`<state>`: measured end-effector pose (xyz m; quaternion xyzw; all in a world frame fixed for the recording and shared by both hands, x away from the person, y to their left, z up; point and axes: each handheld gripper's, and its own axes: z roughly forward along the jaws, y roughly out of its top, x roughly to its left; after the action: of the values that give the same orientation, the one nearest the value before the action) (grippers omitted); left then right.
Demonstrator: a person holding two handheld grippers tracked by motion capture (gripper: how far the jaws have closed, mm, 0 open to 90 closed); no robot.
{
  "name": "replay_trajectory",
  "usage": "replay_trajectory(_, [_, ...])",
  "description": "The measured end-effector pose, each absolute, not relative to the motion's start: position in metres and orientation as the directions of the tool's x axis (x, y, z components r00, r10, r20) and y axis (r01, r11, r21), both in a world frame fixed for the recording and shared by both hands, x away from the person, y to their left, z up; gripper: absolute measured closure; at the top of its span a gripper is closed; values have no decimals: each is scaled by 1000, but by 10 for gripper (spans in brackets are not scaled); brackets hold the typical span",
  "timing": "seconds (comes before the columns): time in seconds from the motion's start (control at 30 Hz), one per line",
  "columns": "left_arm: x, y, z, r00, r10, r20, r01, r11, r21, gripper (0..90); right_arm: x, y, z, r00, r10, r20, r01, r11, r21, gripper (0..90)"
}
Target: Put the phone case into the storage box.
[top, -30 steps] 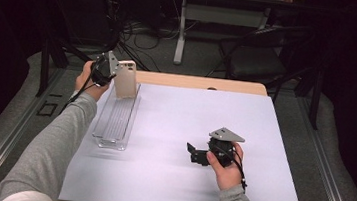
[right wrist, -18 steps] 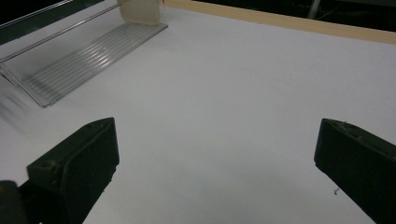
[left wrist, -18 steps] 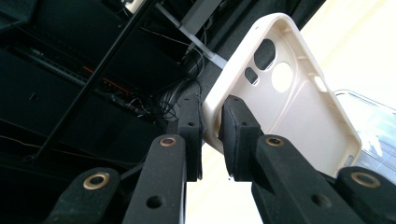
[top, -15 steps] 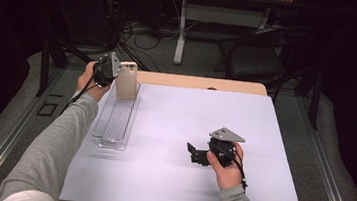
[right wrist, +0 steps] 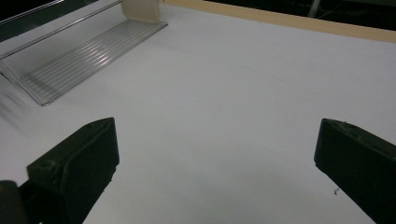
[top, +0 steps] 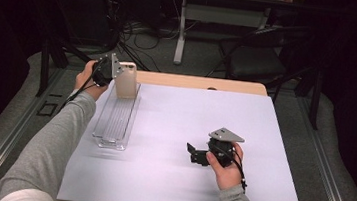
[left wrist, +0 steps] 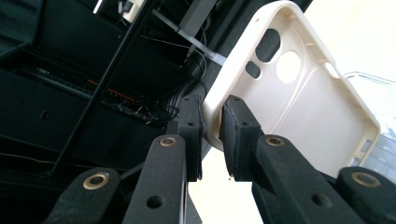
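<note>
A: Grip first: how does the left gripper (left wrist: 212,135) stand?

B: Its jaws are pressed together on the rim of one cream phone case (left wrist: 299,98), pinching a single wall. That leaves the hollow side free and keeps the case upright.

A: Where does the case sit?

B: At the far left corner of the table (top: 263,134), its lower end at the far end of the clear slotted tray (top: 113,124). Whether it touches the ribs cannot be told. Judging by the pose, the person is standing it in a groove, so the edge grip suits the job.

A: And the right gripper (top: 200,154)?

B: Spread wide, holding nothing, resting near the table's front edge, well apart from the tray. It looks parked out of the way.

A: The count?

B: One case, one tray, two grippers.
</note>
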<state>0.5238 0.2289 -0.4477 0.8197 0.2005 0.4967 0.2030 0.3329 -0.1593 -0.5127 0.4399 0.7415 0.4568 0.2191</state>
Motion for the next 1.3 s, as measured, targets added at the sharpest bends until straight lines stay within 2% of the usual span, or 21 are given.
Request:
replay_trajectory(0.43, [524, 229, -450, 418, 459, 784, 96, -881, 464, 796, 333, -158, -515, -517, 852, 80, 457, 197, 867, 0])
replay_trajectory(1.0, [531, 236, -452, 412, 453, 791, 83, -883, 462, 787, 334, -158, -517, -514, 854, 76, 463, 202, 863, 0])
replay_trajectory(1.3, [531, 237, -450, 389, 491, 780, 90, -862, 499, 673, 334, -158, -517, -513, 855, 80, 461, 195, 865, 0])
